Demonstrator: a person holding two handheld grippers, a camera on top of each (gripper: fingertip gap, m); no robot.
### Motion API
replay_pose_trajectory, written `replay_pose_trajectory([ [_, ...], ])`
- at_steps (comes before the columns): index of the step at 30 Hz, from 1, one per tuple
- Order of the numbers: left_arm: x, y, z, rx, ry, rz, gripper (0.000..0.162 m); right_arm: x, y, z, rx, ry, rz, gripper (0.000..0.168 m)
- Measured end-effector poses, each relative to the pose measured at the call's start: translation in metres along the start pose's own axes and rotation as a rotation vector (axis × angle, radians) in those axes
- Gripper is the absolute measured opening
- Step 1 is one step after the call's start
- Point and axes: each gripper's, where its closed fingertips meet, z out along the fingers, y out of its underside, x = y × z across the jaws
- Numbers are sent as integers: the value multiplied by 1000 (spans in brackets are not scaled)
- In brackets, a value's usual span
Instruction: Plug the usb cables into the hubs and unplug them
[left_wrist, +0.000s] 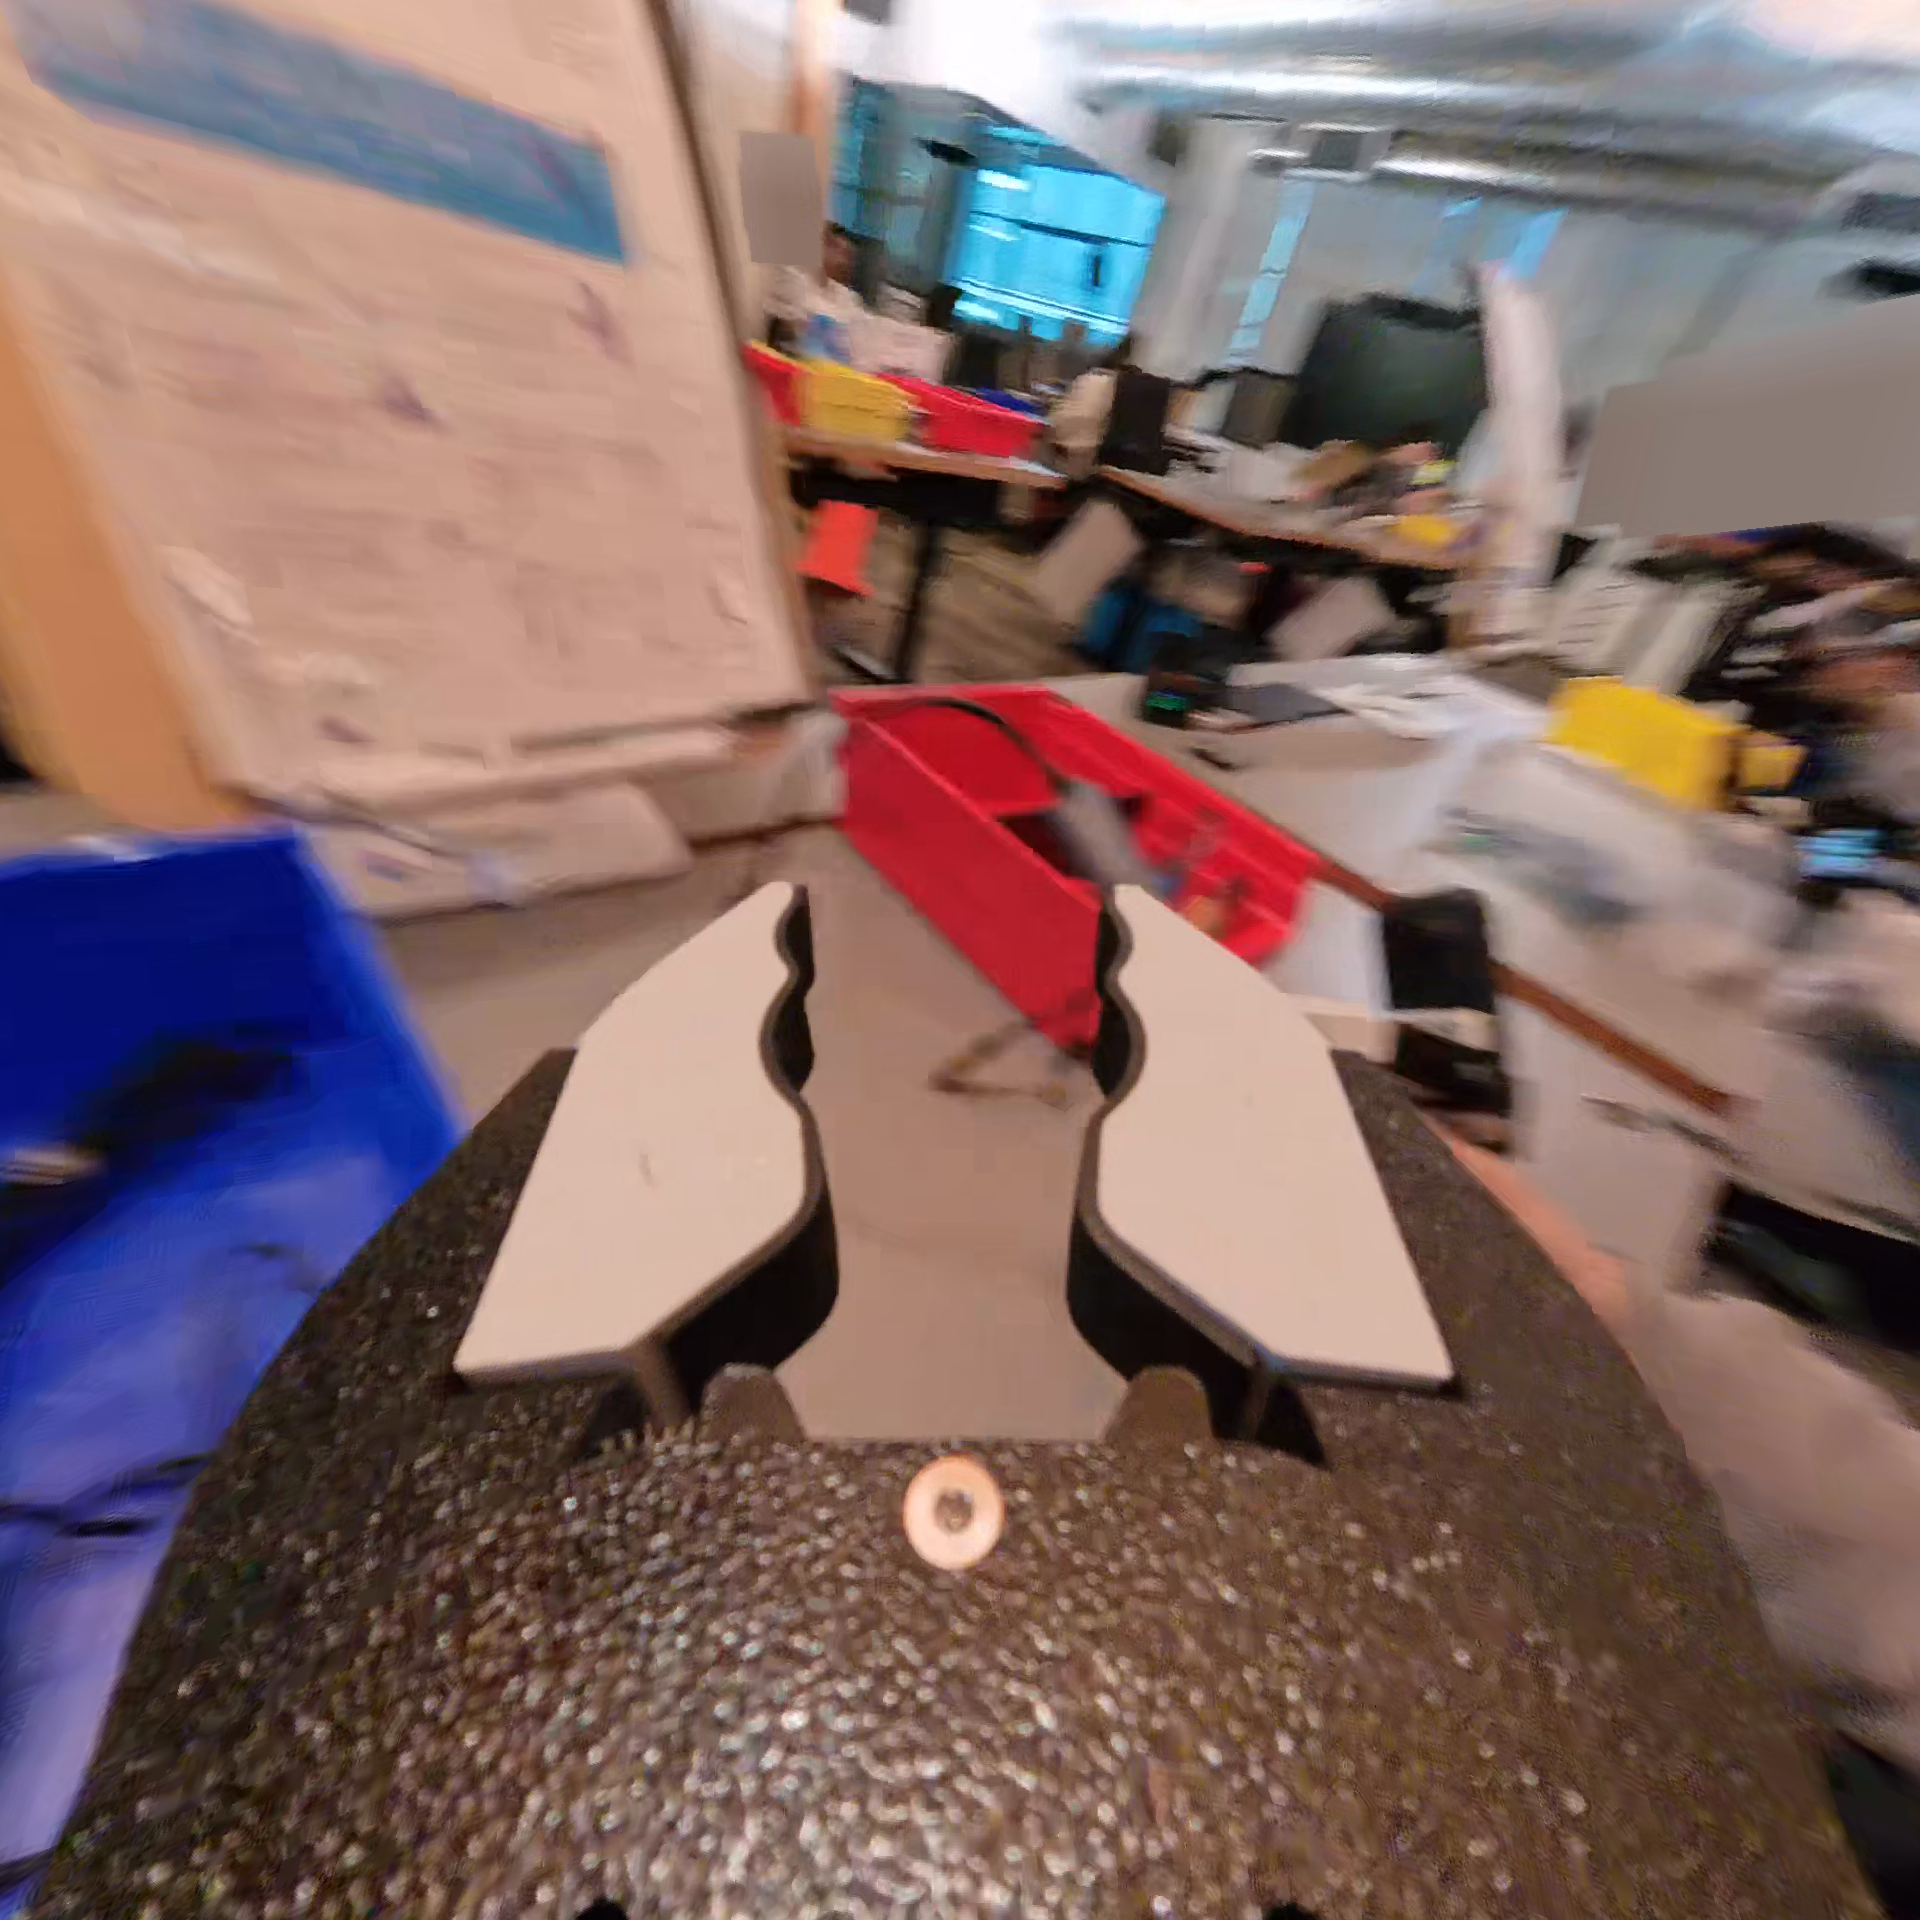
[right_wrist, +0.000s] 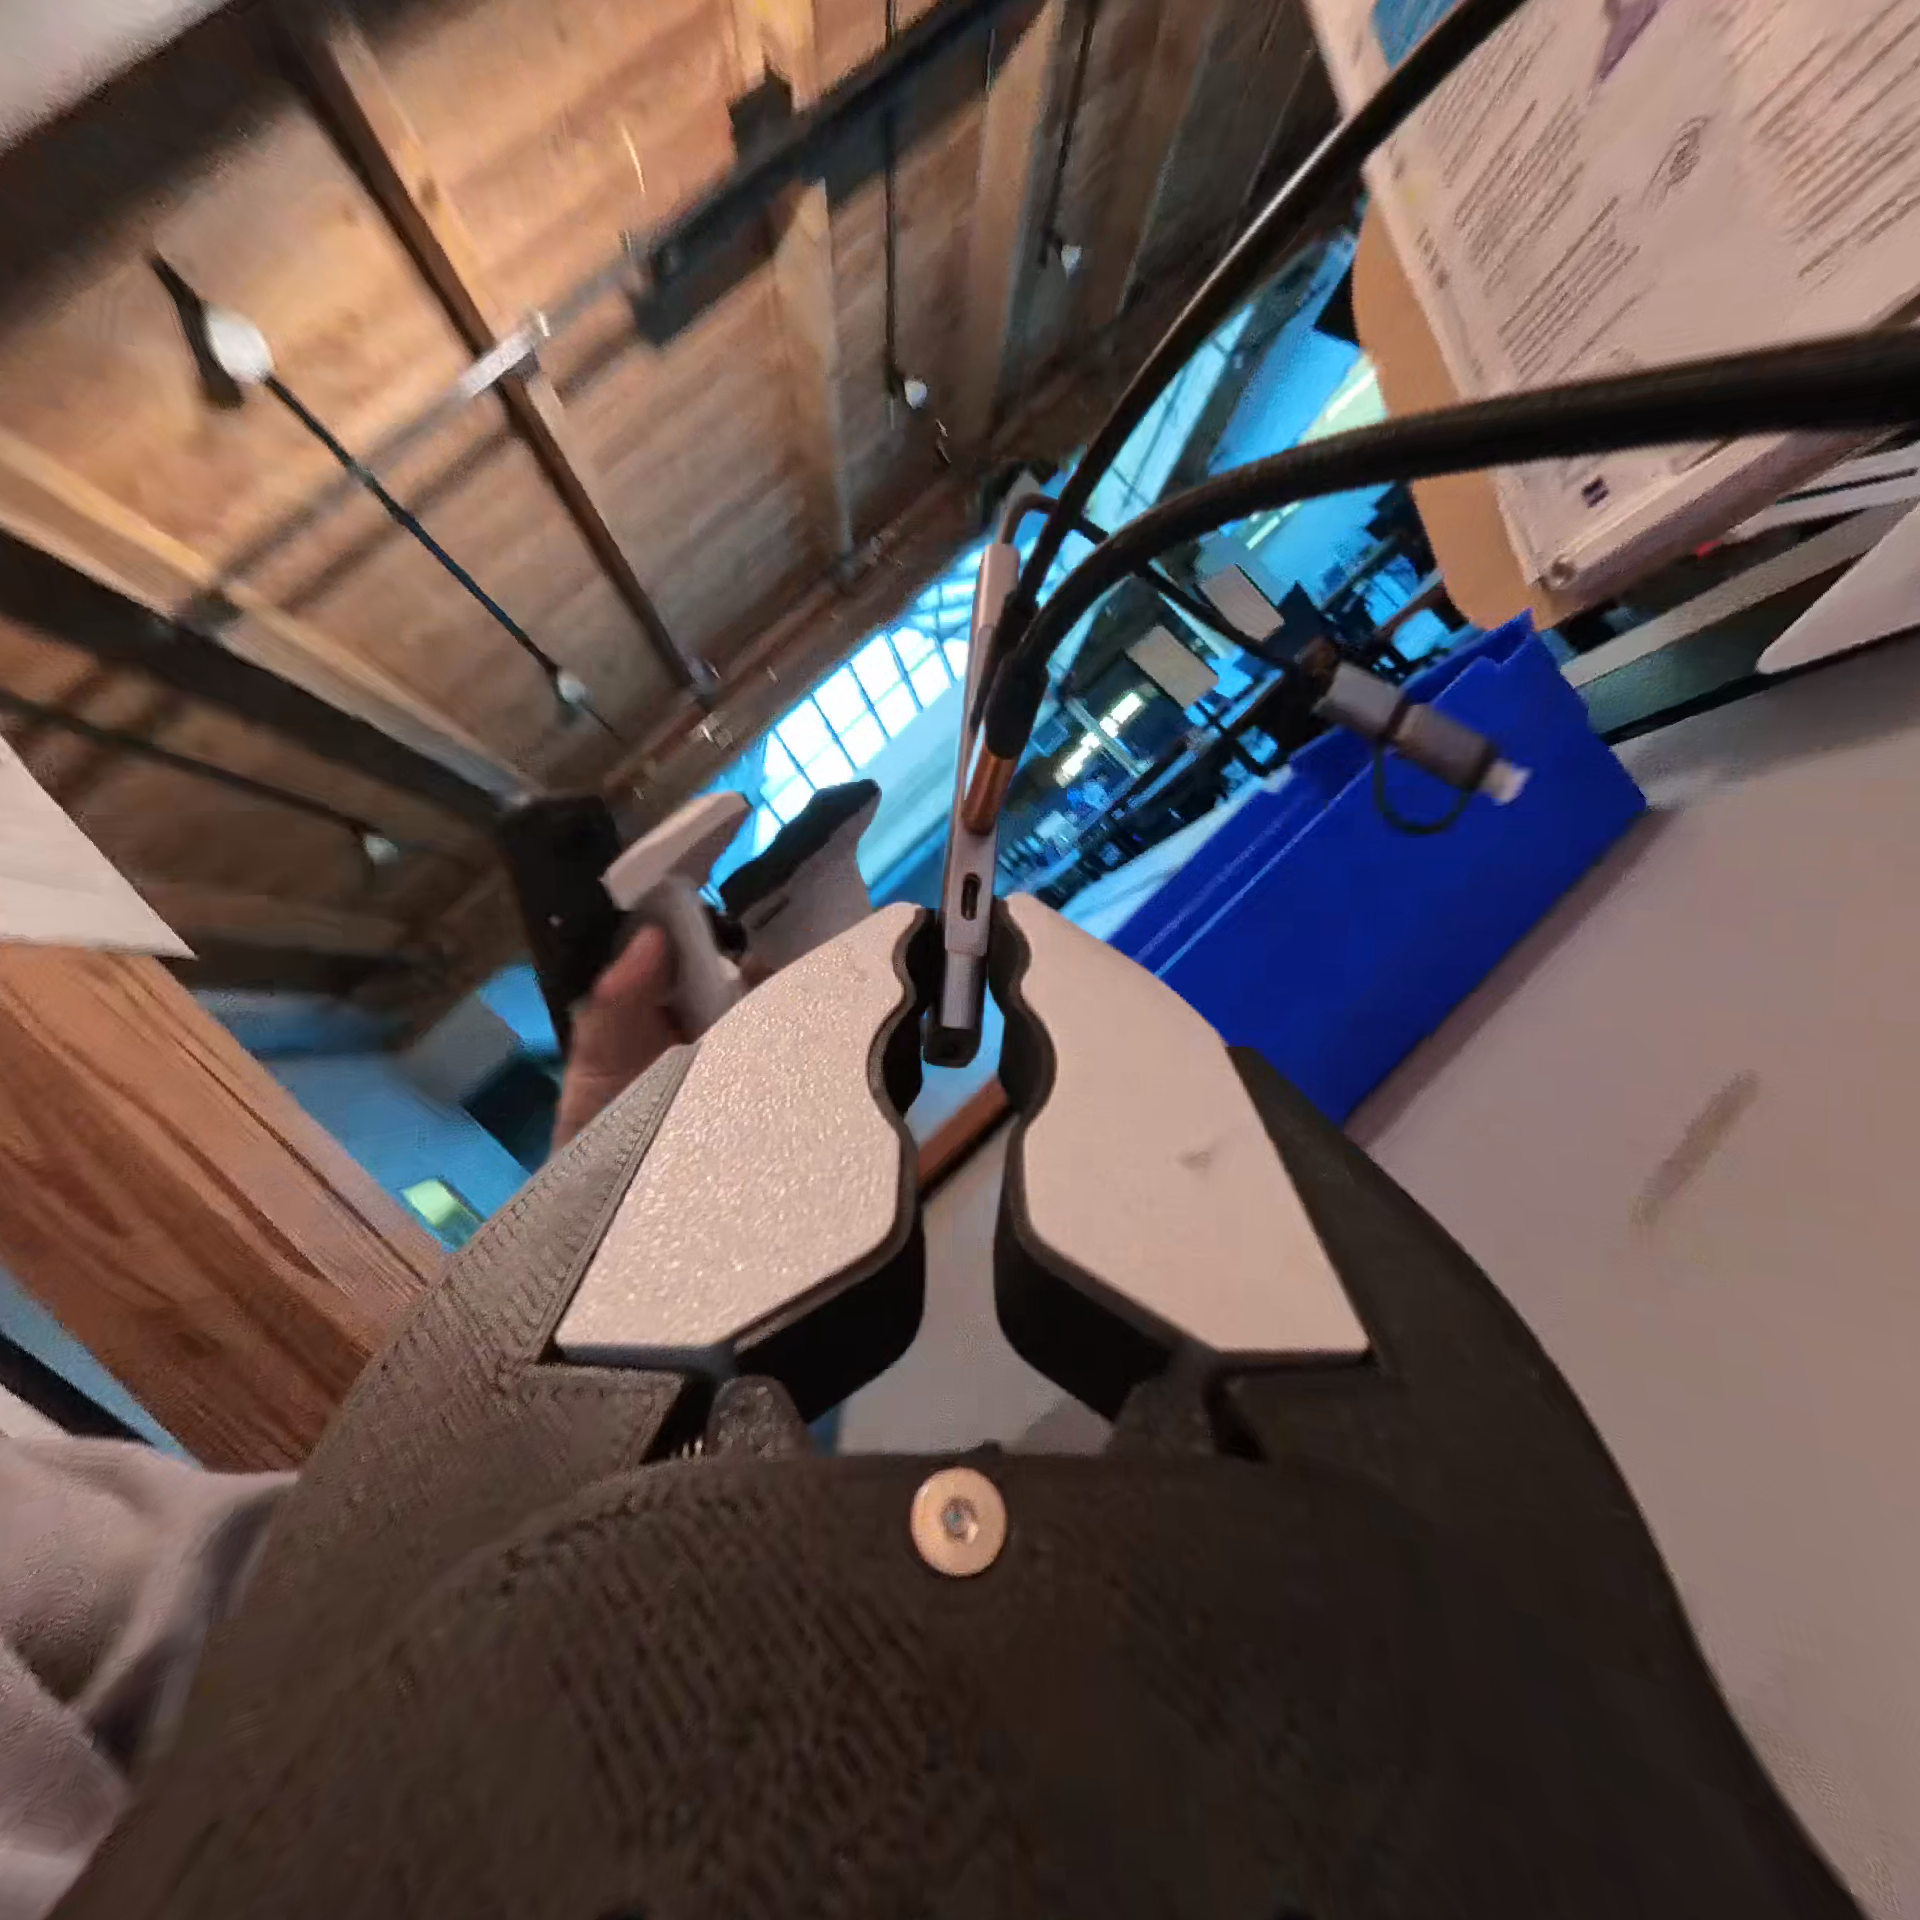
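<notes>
Right gripper (right_wrist: 961, 914) clamped narrow on the tail end of a slim grey hub (right_wrist: 964, 914), held aloft and tilted, with a black braided cable (right_wrist: 1351, 457) plugged in higher up. Left gripper (left_wrist: 956, 935) wide and empty above the table (left_wrist: 935, 1195). Likely to slip or twist loose under the cable's weight, given so small a grip. Blue bin (right_wrist: 1382, 914) near, a loose grey adapter (right_wrist: 1413, 722) dangling before it; contents blurred. Red bin (left_wrist: 977, 862) ahead, holding another cable (left_wrist: 997, 727) and something grey.

Slim grey hub (right_wrist: 964, 914) upright, black cable (right_wrist: 1049, 623) plugged in
</notes>
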Motion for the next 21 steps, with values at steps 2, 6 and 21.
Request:
replay_pose_trajectory([
  [2,26,33,10,-29,128,-200,43,-7,17,8,-20,-18,-44,10],
  [6,26,47,20,113,300,-567,15,-18,45,18,-82,-78,8,11],
  [21,24,60,20,192,341,-577,20,-17,61,21,-201,-38,-125,10],
])
